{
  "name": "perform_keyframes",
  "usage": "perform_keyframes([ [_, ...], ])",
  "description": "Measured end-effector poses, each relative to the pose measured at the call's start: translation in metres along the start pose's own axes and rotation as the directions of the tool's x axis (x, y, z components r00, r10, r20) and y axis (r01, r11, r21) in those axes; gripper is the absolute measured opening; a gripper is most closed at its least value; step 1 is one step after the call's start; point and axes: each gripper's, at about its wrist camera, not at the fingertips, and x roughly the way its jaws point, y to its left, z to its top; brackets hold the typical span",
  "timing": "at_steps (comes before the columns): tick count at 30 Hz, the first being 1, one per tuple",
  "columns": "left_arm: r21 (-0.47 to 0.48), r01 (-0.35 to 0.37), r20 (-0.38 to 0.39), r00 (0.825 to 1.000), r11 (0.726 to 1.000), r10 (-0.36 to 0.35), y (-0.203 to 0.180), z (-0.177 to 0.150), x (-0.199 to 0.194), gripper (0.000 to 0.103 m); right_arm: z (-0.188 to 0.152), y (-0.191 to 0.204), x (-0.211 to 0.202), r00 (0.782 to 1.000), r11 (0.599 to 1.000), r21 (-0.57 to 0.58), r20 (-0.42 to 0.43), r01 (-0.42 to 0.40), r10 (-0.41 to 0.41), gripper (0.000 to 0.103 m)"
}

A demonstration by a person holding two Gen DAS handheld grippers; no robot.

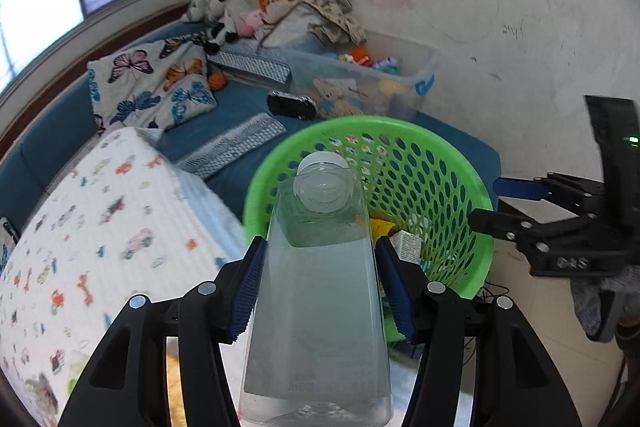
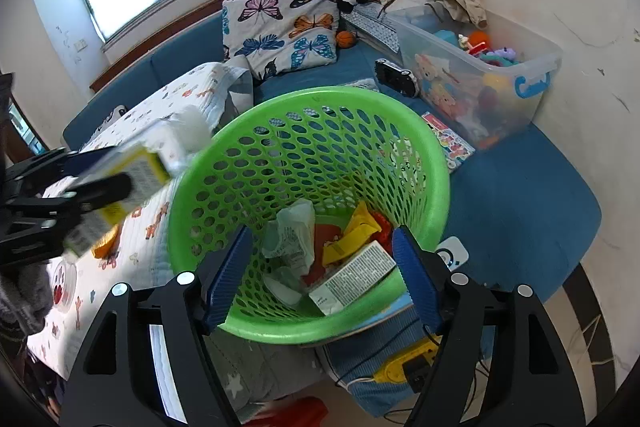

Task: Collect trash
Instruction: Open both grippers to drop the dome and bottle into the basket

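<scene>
My left gripper is shut on a clear plastic bottle with a white cap, both blue pads pressed on its sides. The bottle's cap points over the near rim of a green perforated basket. The right wrist view shows this bottle, blurred and with a yellow label, at the basket's left edge in the left gripper. My right gripper stands open just above the basket with nothing between its pads. Inside lie a crumpled wrapper, a yellow packet and a white carton. The right gripper also shows beside the basket's right side.
The basket stands on a blue couch. A clear bin of toys sits behind it by the wall, with a butterfly pillow, stuffed animals and a black device. A patterned quilt covers the left. Cables and a yellow object lie below.
</scene>
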Motion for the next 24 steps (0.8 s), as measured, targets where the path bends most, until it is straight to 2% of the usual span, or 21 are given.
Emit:
perform_keyframes([
  [10, 0.034, -0.015, -0.079, 0.997, 0.999, 0.018, -0.021, 0.004, 0.04, 0.054, -0.006, -0.003, 0.006, 1.0, 1.0, 0.003, -0.021, -0.011, 0.011, 0.073],
  [16, 0.008, -0.005, -0.104, 0.995, 1.0, 0.006, -0.017, 0.009, 0.051, 0.055, -0.007, -0.002, 0.007, 1.0, 1.0, -0.001, -0.024, -0.013, 0.013, 0.074],
  [20, -0.001, 0.004, -0.09, 0.996, 1.0, -0.005, -0.016, 0.009, 0.05, 0.064, -0.007, -0.002, 0.007, 1.0, 1.0, -0.003, -0.025, -0.012, 0.012, 0.074],
  [24, -0.015, 0.007, -0.073, 0.997, 1.0, -0.008, -0.011, 0.006, 0.042, 0.066, -0.007, 0.001, 0.007, 1.0, 1.0, -0.007, -0.024, -0.012, 0.012, 0.074],
])
